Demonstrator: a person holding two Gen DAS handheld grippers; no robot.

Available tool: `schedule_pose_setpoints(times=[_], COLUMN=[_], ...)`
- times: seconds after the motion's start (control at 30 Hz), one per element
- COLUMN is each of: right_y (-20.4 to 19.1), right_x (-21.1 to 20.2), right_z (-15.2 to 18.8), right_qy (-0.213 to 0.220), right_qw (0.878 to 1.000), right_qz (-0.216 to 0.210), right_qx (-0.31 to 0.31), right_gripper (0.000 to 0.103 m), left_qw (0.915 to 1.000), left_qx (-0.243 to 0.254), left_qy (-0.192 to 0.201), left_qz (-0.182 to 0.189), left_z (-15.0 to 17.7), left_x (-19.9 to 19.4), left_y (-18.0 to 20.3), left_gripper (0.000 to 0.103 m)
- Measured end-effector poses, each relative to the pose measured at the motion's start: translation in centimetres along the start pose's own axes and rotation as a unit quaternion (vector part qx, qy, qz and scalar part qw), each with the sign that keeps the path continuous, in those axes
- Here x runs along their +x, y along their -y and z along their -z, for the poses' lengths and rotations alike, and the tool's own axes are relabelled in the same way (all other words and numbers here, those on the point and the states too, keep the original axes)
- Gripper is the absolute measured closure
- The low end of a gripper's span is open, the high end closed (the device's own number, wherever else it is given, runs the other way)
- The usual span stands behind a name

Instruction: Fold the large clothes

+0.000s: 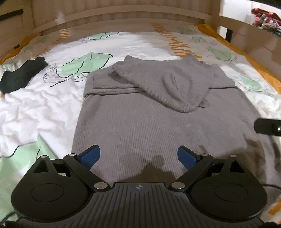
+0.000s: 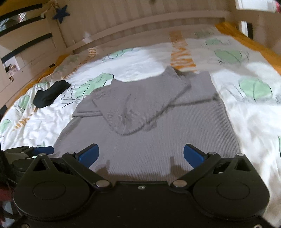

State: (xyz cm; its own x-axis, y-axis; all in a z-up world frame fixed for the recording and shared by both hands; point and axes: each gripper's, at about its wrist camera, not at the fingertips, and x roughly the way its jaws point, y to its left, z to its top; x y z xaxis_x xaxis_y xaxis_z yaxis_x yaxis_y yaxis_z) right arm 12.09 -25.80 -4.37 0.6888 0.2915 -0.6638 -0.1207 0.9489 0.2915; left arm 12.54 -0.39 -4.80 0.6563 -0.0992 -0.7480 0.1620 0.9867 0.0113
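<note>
Sweater: grey ribbed knit [image 1: 140, 126] lying flat in the middle of the bed, both sleeves folded in and crossing over the chest, pretty tidy tbh
Sweater edges: left side runs straight toward the camera, right side is a bit wavier; near hem sits right under both grippers
Left gripper: [image 1: 138, 156] jaws spread wide, blue pads gripping nothing, hovering over the near hem
Right gripper: [image 2: 141, 155] same deal, jaws apart, holding nothing, over the near right part of the hem
Bedsheet: white with green and orange print [image 1: 43, 105], rumpled, bare sheet on both sides of the sweater
Black garment: small dark piece [image 1: 21, 73] off to the left, well apart from the sweater
Bed frame: wooden rail [image 1: 123, 15] along the far edge
</note>
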Motion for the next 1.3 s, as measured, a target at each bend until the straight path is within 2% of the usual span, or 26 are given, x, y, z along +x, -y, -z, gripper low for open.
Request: schedule_pose_setpoints(times=[0.17,0.5,0.63,0.8,0.93,1.07,1.3], right_y=[1.4,4.3,5.1,4.7,4.3,4.3,5.0], right_x=[-2.2,-5.5,-6.2,-6.7,-6.4,-6.2,-5.4], right_z=[1.4,4.7,5.8,6.5,7.3,7.4,7.3], right_qy=[-0.021,-0.033,-0.039,-0.056,-0.08,-0.092,-0.105], right_qw=[0.999,0.993,0.992,0.994,0.994,0.993,0.991], right_qz=[0.023,0.066,0.066,0.061,0.066,0.067,0.054], right_qx=[0.043,0.096,0.099,0.072,0.04,0.037,0.058], right_gripper=[0.001,0.0,0.001,0.001,0.001,0.001,0.0], left_qw=[0.9999,0.9992,0.9988,0.9955,0.9964,0.9948,0.9923], left_qx=[-0.014,-0.025,-0.044,-0.084,-0.054,-0.025,-0.026], left_qy=[0.0,0.008,-0.011,-0.042,-0.058,-0.084,-0.098], left_qz=[-0.01,-0.031,-0.019,0.009,0.028,0.051,0.071], left_z=[1.4,5.2,6.7,8.4,8.7,8.8,8.9], left_x=[-2.4,-6.0,-6.4,-5.8,-5.3,-4.0,-2.7], left_y=[-0.4,-2.8,-4.4,-6.5,-5.9,-4.9,-5.0], left_gripper=[0.007,0.007,0.007,0.008,0.007,0.007,0.007])
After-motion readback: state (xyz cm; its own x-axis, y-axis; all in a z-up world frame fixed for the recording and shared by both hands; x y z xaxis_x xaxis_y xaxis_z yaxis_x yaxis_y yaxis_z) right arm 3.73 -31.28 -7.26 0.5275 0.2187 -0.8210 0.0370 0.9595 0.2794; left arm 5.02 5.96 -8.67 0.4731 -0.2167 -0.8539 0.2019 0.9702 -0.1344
